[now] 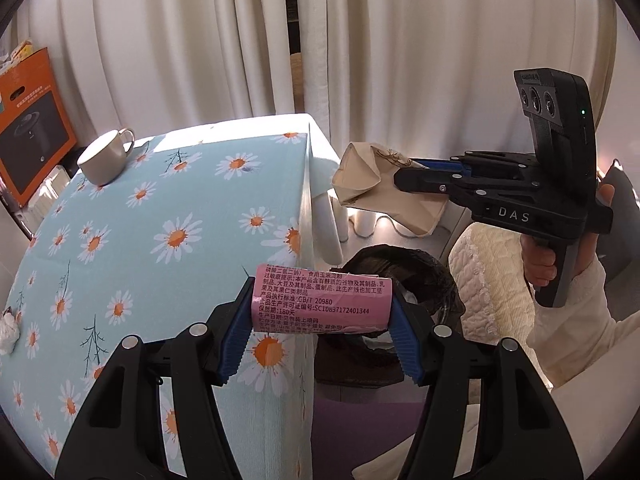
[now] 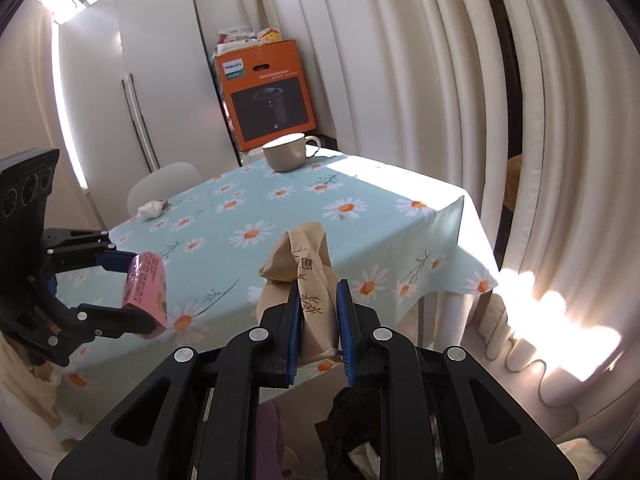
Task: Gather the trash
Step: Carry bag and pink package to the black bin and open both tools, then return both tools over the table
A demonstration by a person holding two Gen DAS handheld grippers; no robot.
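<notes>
My left gripper [image 1: 320, 320] is shut on a pink food wrapper [image 1: 322, 298] and holds it over the table's right edge, beside the black-lined trash bin [image 1: 404, 276]. It also shows in the right wrist view [image 2: 132, 292] with the pink wrapper [image 2: 146, 284]. My right gripper [image 2: 318, 320] is shut on a crumpled beige paper bag [image 2: 308, 272] and holds it in the air above the bin [image 2: 356, 420]. In the left wrist view the right gripper [image 1: 404, 180] holds the bag [image 1: 372, 184] above the bin. A crumpled white tissue [image 2: 151, 209] lies on the table's far side.
A beige mug [image 1: 106, 156] stands at the back of the daisy-print tablecloth [image 1: 160, 216]. An orange appliance box [image 2: 268, 96] stands behind the table. White curtains [image 1: 400, 40] hang behind. A white chair [image 2: 160, 184] stands at the far side. A cream cushion [image 1: 488, 272] lies right of the bin.
</notes>
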